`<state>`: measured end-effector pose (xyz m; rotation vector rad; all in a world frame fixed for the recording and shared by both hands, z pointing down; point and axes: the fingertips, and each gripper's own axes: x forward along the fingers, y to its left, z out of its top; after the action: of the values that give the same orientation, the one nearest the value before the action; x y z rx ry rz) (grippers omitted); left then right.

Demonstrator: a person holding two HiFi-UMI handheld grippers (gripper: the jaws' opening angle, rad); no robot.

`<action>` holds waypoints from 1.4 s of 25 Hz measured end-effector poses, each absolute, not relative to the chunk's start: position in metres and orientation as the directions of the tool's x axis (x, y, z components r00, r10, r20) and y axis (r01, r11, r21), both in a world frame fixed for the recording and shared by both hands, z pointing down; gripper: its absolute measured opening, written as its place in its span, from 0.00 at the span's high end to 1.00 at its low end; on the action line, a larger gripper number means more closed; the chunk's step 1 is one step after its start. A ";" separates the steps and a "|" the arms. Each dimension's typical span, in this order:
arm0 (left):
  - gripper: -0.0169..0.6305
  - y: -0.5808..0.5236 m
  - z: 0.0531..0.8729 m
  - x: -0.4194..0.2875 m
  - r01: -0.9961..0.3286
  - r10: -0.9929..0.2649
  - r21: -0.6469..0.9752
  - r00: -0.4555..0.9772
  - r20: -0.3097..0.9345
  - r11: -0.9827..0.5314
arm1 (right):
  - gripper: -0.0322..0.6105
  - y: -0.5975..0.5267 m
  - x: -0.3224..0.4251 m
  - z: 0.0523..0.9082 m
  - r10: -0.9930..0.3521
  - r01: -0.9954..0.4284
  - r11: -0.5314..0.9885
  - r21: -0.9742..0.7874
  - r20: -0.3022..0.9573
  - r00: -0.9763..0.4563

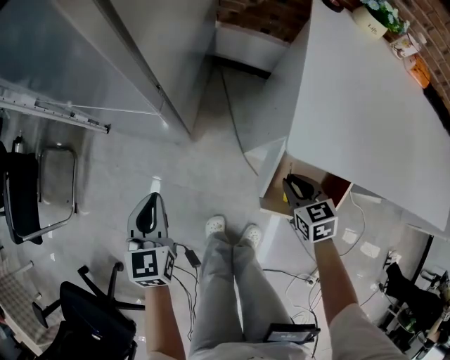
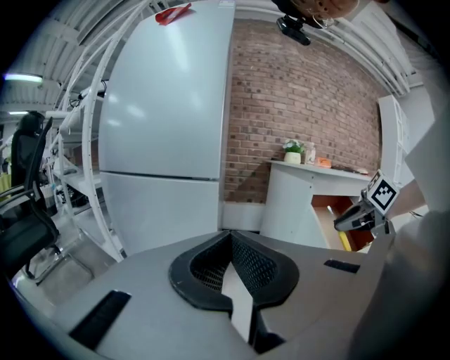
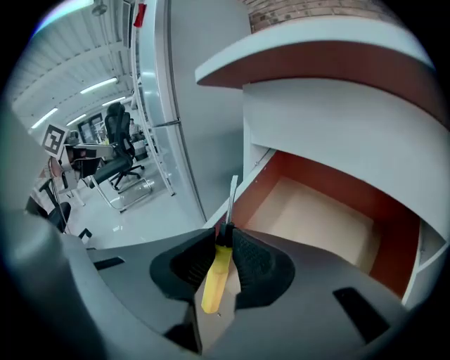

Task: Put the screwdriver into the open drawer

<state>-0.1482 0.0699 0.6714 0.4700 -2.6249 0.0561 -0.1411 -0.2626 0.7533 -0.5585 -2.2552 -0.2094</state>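
Note:
A screwdriver [image 3: 216,271] with a yellow handle and a metal shaft is clamped between the pads of my right gripper [image 3: 223,235], which is shut on it. The shaft points over the near left corner of the open drawer [image 3: 316,214], whose inside is bare brown wood. In the head view the right gripper [image 1: 299,186] hangs just over the drawer [image 1: 339,187] under the white counter [image 1: 365,105]. My left gripper [image 1: 149,214] is held apart over the floor at the left. Its jaws [image 2: 230,239] are shut with nothing between them. The left gripper view also catches the right gripper [image 2: 362,214] at the drawer.
A tall grey cabinet [image 1: 162,56] stands at the back left. Black office chairs [image 1: 88,316] stand at the left. Cables [image 1: 295,278] trail on the floor around the person's legs [image 1: 225,281]. A potted plant [image 1: 380,17] and small items stand on the counter.

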 end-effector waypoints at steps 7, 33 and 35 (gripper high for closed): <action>0.95 0.082 0.704 -0.141 -0.308 -0.293 0.058 -0.809 0.509 0.950 | 0.83 -0.269 -0.155 0.800 0.282 0.402 0.913 -0.068 0.817 -0.503; 0.95 0.062 0.651 -0.136 -0.341 -0.322 0.046 -0.823 0.469 0.939 | 0.83 -0.274 -0.139 0.757 0.225 0.412 0.911 0.001 0.835 -0.501; 0.95 0.054 0.638 -0.132 -0.361 -0.338 0.041 -0.821 0.460 0.932 | 0.83 -0.273 -0.130 0.743 0.229 0.408 0.913 -0.001 0.829 -0.510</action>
<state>-0.1322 0.0538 0.6384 0.5021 -2.6161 0.0660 -0.1304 -0.2731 0.7427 -0.4538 -2.1264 -0.2396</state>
